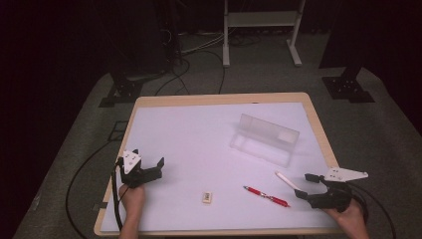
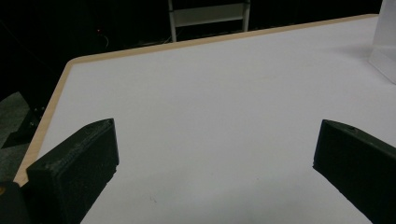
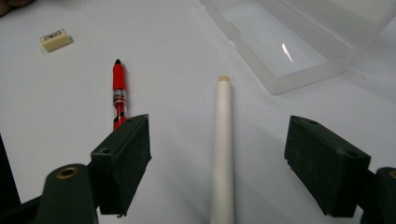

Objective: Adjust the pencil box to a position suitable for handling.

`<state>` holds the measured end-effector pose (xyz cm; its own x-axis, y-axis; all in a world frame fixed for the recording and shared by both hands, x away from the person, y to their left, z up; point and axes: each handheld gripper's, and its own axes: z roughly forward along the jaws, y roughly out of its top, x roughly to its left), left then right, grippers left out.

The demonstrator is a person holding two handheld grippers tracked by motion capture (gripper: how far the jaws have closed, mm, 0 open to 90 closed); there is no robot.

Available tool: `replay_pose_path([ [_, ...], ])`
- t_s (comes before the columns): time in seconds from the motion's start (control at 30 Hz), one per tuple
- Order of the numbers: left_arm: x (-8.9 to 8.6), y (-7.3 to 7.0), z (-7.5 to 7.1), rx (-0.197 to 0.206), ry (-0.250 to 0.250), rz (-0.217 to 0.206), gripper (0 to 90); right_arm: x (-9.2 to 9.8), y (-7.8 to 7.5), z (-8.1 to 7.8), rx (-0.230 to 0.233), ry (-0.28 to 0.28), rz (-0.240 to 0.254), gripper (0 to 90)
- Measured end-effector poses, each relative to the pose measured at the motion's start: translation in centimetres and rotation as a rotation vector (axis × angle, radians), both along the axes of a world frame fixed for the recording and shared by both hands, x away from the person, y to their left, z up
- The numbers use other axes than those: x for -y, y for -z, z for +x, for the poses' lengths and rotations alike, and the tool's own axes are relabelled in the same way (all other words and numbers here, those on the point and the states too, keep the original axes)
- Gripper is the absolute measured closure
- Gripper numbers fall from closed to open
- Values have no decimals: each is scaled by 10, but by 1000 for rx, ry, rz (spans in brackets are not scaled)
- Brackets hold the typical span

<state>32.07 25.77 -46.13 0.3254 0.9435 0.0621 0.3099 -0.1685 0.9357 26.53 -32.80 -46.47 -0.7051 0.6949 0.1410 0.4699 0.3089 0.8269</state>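
A white pen (image 1: 287, 180) (image 3: 223, 149) lies on the white table top (image 1: 199, 149), running between the jaws of my right gripper (image 1: 304, 186) (image 3: 217, 154), which stands open around it without touching. Beside it lies a red pen (image 1: 266, 196) (image 3: 119, 95). A small cream eraser (image 1: 207, 197) (image 3: 55, 39) sits near the front middle. An open clear plastic case (image 1: 263, 139) (image 3: 299, 42) rests at the right centre. My left gripper (image 1: 148, 164) (image 2: 215, 154) is open at the left edge over bare table, nothing between its jaws.
The table has a wooden rim (image 1: 219, 98). Black cables (image 1: 89, 169) trail over the grey floor at the left. A white metal stand (image 1: 261, 30) and dark tripod bases (image 1: 348, 87) lie beyond the far edge.
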Motion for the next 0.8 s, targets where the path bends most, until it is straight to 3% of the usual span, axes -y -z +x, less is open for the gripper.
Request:
replay_pose_path([
  [0.47, 1, 0, -1, 1, 2, 5, 0, -12, -23, 7, 23, -52, -19, 193],
  [0.8, 1, 0, -1, 1, 5, 9, 0, -23, -42, 20, 32, -88, -55, 181],
])
